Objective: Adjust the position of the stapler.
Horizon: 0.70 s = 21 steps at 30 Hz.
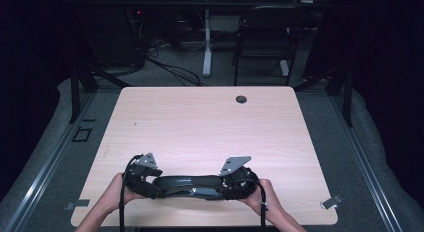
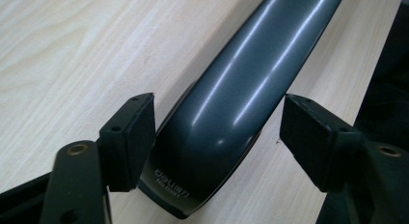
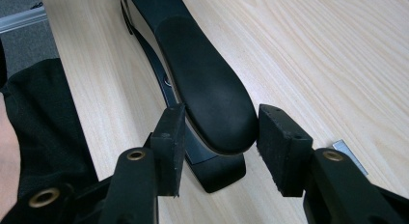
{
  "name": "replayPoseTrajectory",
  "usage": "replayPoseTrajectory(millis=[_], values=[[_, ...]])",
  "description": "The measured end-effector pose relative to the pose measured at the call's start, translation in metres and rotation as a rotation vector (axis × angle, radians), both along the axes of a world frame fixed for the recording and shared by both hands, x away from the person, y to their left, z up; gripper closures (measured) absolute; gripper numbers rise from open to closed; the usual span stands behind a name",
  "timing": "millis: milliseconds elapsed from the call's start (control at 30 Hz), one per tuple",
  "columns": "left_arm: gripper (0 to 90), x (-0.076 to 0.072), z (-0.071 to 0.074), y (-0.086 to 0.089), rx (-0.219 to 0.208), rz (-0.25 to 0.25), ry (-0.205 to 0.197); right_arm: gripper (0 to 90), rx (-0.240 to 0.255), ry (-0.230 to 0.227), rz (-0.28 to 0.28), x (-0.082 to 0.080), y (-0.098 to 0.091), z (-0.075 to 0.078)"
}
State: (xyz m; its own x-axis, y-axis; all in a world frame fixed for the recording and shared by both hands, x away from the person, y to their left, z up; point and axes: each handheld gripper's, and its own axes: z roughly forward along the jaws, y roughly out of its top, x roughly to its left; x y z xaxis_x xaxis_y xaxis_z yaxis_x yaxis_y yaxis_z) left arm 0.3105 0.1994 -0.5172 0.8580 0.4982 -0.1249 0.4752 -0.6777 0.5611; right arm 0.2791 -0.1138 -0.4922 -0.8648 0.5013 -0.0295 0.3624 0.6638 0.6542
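High view is showing a long dark stapler (image 1: 187, 184) lying at the near edge of the table (image 1: 210, 122), its long axis running left to right. The left gripper (image 1: 150, 184) is straddling its glossy left end, jaws parted, the pads barely off the sides. The right gripper (image 1: 232, 184) is bracketing the matte handle end, jaws likewise apart, neither pad pressing. The step in hand looks like letting go or repositioning; next, both grippers would need to close squarely before any lift.
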Motion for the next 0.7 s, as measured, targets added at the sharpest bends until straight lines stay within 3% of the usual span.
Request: replayPoseTrajectory(millis=[133, 200, 400, 700], values=[[29.0, -0.003, -0.010, -0.008, 0.096, -0.059, -0.059, 54.2, 0.000, 0.000, 0.000, 0.000, 0.000, 0.000], [29.0, -0.003, -0.012, -0.010, 0.123, -0.079, -0.076, 54.3, 0.000, 0.000, 0.000, 0.000, 0.000, 0.000], [30.7, -0.001, -0.014, -0.008, 0.124, -0.125, -0.090, 54.2, -0.005, 0.012, -0.002, 0.001, 0.000, -0.001], [32.4, 0.012, -0.018, -0.017, 0.111, -0.170, -0.051, 53.9, -0.014, 0.000, -0.021, 0.006, -0.002, 0.000]])
